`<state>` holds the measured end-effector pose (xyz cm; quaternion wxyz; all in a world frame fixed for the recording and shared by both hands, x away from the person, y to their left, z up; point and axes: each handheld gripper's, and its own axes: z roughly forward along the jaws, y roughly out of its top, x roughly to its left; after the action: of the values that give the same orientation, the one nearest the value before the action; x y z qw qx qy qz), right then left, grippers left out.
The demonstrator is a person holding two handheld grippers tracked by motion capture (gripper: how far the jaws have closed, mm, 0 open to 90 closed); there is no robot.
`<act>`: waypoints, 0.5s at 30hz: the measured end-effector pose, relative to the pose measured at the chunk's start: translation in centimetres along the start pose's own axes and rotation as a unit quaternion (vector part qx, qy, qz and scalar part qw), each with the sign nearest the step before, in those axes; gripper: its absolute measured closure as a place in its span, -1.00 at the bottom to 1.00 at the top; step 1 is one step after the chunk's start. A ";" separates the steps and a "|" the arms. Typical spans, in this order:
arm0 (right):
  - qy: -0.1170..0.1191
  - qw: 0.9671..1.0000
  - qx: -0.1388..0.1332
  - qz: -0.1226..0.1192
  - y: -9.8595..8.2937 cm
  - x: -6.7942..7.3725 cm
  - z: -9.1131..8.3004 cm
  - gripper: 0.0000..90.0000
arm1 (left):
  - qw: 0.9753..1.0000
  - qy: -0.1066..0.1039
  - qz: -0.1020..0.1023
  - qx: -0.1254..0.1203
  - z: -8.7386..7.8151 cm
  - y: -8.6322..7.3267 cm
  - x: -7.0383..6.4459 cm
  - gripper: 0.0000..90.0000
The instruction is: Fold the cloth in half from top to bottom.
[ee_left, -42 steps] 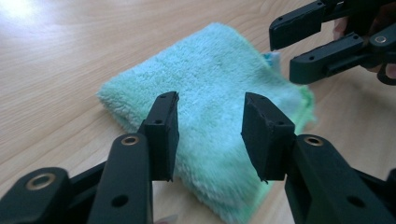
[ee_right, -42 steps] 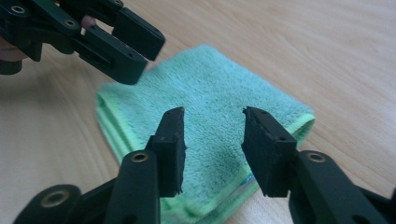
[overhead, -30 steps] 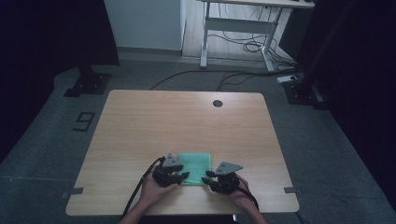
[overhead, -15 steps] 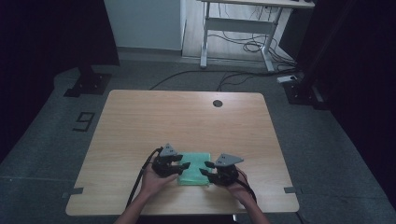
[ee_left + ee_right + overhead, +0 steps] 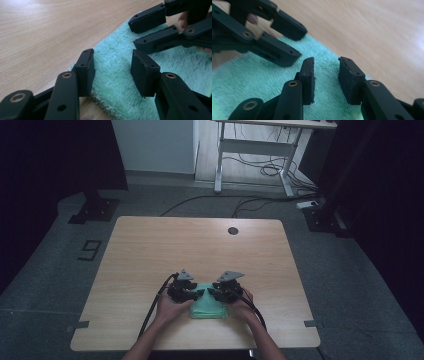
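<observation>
A folded mint-green towel (image 5: 207, 306) lies flat near the table's front edge. My left gripper (image 5: 199, 293) hovers at its far left corner and my right gripper (image 5: 212, 292) at its far middle, tips nearly meeting. In the left gripper view the left gripper (image 5: 113, 71) stands open over the towel (image 5: 120, 82), with the right gripper's jaws beyond. In the right gripper view the right gripper (image 5: 326, 75) is open above the towel (image 5: 262, 82), nothing between its fingers.
The wooden table (image 5: 150, 255) stretches bare ahead, with a dark round cable hole (image 5: 232, 230) near its far edge. Cables trail from both grippers toward the front edge. A desk frame (image 5: 250, 155) stands on the floor beyond.
Both grippers have moved forward along the towel and closer together, from its near sides to its far edge, where their tips now almost touch.
</observation>
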<state>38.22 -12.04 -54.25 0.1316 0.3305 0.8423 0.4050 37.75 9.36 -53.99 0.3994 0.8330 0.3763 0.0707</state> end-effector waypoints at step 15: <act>-0.018 0.999 -0.021 -0.018 -2.2 1.0 -3.1 0.35 | 0.999 0.007 0.017 -0.026 -2.2 -0.4 -0.8 0.16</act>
<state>35.02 -14.22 -53.90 0.1612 0.3201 0.8367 0.4142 36.03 10.28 -52.68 0.4173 0.8281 0.3626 0.0929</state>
